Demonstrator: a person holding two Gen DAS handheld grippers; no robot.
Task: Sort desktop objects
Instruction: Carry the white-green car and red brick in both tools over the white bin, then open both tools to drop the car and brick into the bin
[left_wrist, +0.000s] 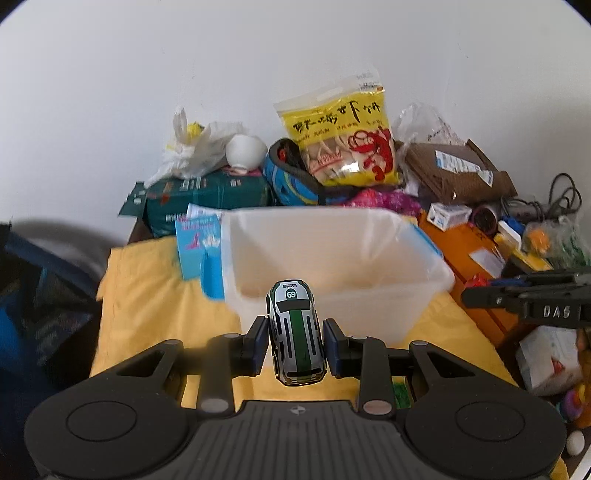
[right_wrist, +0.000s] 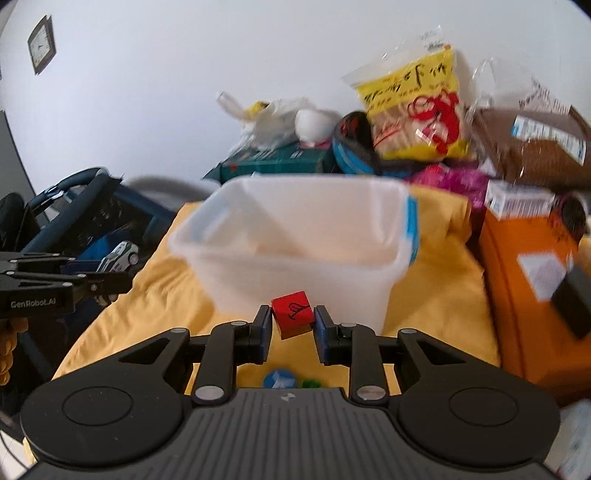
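My left gripper (left_wrist: 295, 341) is shut on a silver toy car (left_wrist: 295, 332) with a green stripe and the number 69, held nose up in front of the translucent plastic bin (left_wrist: 424, 258). My right gripper (right_wrist: 292, 325) is shut on a red cube (right_wrist: 292, 313) with a black drawing, just before the same bin (right_wrist: 369, 288). The bin stands on a yellow cloth (left_wrist: 147, 314). In the right wrist view the left gripper (right_wrist: 107, 275) with the car (right_wrist: 122, 254) shows at the left edge. The right gripper's side (left_wrist: 524, 301) shows at the right of the left wrist view.
Behind the bin are a yellow snack bag (left_wrist: 343, 140), a blue helmet (left_wrist: 291, 184), a green box (left_wrist: 207, 195), a white bowl (left_wrist: 245, 149) and brown parcels (left_wrist: 458, 173). An orange box (right_wrist: 532, 295) stands right. A blue disc (right_wrist: 279, 378) and a green piece (right_wrist: 310, 384) lie on the cloth.
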